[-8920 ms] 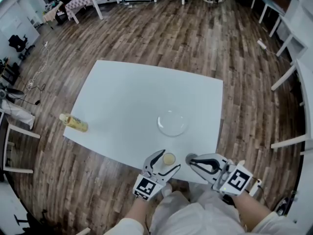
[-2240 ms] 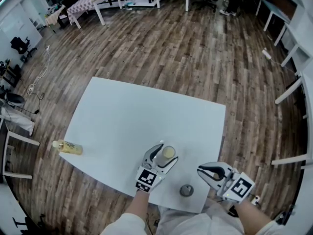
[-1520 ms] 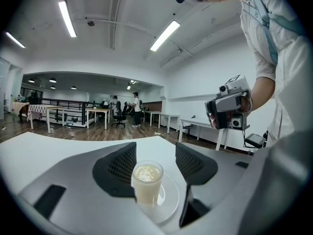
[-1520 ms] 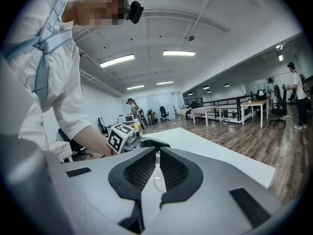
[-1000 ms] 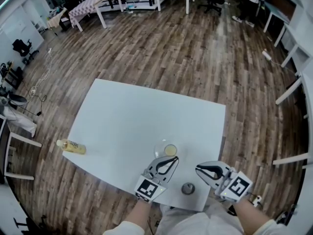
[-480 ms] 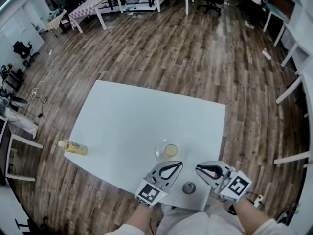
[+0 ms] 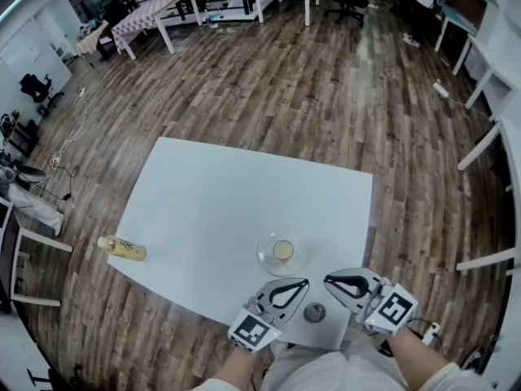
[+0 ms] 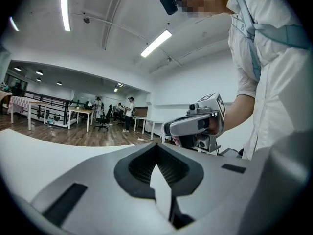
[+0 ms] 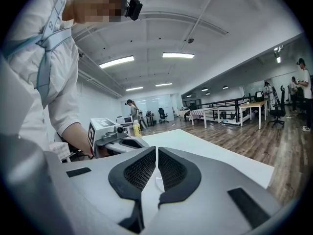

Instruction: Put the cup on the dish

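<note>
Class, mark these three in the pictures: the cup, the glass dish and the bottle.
cup [image 7: 282,250], head view, its yellowish top.
glass dish [image 7: 302,263], head view, bare rim right of the cup.
bottle [image 7: 124,248], head view, middle of its body.

One white rectangular table [image 7: 220,194] carries four things. One clear round glass dish [image 7: 264,260] sits near its near edge, with one small yellowish cup [image 7: 283,250] in it. One small round grey cap [image 7: 314,312] is at the near edge. One yellow plastic bottle [image 7: 120,248] lies by the near left corner. Two grey two-jaw grippers show: left gripper [image 7: 304,283] and right gripper [image 7: 328,281].
</note>
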Demonstrator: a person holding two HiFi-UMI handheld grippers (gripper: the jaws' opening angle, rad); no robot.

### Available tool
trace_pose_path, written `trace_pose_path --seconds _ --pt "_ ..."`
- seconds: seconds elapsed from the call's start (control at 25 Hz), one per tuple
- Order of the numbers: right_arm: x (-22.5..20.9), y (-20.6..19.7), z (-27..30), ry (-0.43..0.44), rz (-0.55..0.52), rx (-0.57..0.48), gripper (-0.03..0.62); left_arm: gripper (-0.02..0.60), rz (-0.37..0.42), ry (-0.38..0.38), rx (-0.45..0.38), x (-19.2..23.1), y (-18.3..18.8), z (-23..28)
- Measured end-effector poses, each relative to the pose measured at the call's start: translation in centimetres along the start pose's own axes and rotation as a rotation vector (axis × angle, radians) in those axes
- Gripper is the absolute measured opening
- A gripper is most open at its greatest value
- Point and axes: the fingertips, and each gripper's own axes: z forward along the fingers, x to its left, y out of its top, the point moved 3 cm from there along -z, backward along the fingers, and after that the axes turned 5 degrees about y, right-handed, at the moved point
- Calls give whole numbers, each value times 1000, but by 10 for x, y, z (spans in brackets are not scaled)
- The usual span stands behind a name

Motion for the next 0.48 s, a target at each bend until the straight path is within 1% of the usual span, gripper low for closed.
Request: trace_pose_path --seconds 0.2,0.48 --pt "4 -8 -2 12 -2 32 34 1 -9 -7 -3 -8 -3 1" --pt "8 -5 3 24 -17 33 29 0 5 -9 -2 -2 2 2"
